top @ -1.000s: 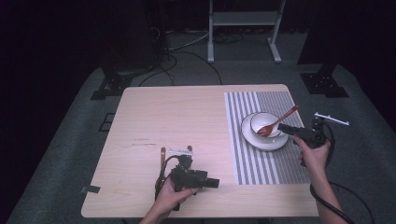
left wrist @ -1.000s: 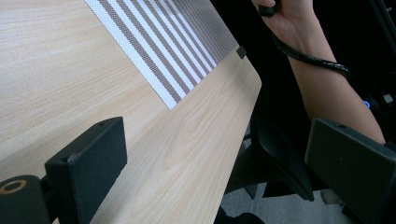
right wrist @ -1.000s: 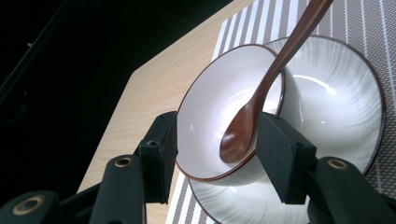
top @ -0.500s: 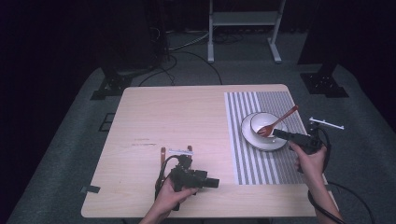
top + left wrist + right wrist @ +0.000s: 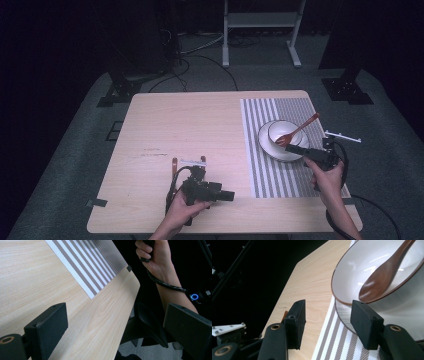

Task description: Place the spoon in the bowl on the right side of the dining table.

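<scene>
Black, blocky jaws of the right gripper (image 5: 327, 323) stand apart with nothing pressed between them; they have just been opening a little further. In the right gripper view the rim of the white bowl (image 5: 372, 262) hangs just beyond the jaw tips at about 1 o'clock, close to the right jaw but not clearly touching it. The brown wooden spoon (image 5: 382, 277) lies inside the bowl, its scoop low near the rim closest to the jaws and its handle running up toward 1 o'clock. Under the bowl sits a white plate (image 5: 392, 315), and under that the striped placemat (image 5: 332, 347).

In the high view the right gripper (image 5: 300, 150) sits at the 5 o'clock edge of the plate (image 5: 267, 147), pointing toward 10 o'clock at the bowl (image 5: 280, 130), where the spoon (image 5: 297, 131) rests with its handle sticking out over the rim toward 2 o'clock. The placemat (image 5: 265, 175) covers the right part of the pale wooden worktop (image 5: 190, 125).

The left gripper (image 5: 227, 195) rests low on the worktop near its front edge, at about 8 o'clock from the bowl and well apart from it. Its jaws in the left gripper view (image 5: 120, 327) are wide apart and hold nothing.
</scene>
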Demonstrator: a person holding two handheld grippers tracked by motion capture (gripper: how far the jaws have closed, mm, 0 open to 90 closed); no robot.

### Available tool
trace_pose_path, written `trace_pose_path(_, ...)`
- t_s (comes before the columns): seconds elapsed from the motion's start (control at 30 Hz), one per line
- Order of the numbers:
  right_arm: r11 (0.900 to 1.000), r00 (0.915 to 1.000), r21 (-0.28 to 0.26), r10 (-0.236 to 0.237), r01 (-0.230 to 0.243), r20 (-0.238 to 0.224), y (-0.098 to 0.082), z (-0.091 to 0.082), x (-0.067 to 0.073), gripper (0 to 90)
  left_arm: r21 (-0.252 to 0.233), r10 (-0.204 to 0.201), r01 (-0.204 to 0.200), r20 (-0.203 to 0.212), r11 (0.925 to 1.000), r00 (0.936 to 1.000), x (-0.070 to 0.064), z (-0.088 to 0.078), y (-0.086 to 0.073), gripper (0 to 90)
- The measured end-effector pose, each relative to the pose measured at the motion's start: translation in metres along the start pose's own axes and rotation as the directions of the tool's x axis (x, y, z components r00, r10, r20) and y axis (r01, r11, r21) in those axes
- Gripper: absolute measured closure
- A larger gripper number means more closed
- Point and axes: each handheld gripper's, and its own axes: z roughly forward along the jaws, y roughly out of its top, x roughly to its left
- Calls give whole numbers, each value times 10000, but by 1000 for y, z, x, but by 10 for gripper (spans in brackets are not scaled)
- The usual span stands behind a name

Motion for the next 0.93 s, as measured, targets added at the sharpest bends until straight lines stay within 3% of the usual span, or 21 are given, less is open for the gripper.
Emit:
trace_pose_path(0.67,9989,9989,375,-277,291,-376,-27,6,11,434,31,27,-27,-30,10000,10000,0,1,0,43)
trace_pose_path(0.8,9984,9981,302,-456,468,-408,-33,7,12,394,36,50,-50,-25,10000,10000,-1,0,0,43)
trace_pose_path(0.93,9979,9933,4,-650,654,-958,-47,6,13,363,15,123,-123,-15,9999,9999,-2,-1,1,43)
